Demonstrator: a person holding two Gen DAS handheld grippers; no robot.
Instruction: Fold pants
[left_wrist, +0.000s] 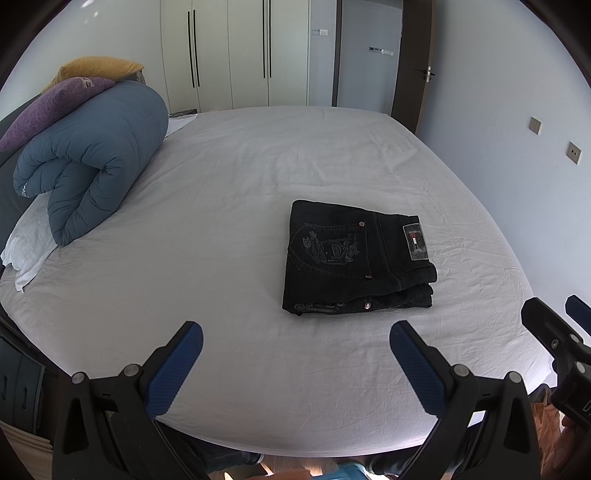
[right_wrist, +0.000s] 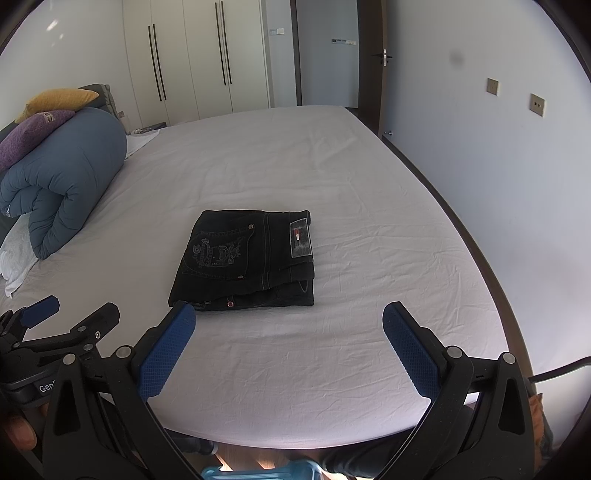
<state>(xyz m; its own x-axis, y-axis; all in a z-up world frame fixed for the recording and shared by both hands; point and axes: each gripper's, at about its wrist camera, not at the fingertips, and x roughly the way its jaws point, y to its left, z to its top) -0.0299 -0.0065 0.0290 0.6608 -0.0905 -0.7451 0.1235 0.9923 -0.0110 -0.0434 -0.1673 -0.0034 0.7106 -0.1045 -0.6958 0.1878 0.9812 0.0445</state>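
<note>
My left gripper (left_wrist: 295, 345) and right gripper (right_wrist: 288, 328) both hang spread wide and empty over the near edge of the bed (left_wrist: 229, 229), with bare white sheet between them and the pants (right_wrist: 245, 258). The dark pants lie folded in a compact stack on the sheet, at about one o'clock from my left gripper and eleven from my right. Well apart at ten o'clock sits a rolled blue duvet (left_wrist: 92, 158) with a purple pillow (left_wrist: 48, 110) and a yellow pillow (left_wrist: 98, 68) stacked on it, wardrobe doors (left_wrist: 236, 51) at twelve.
</note>
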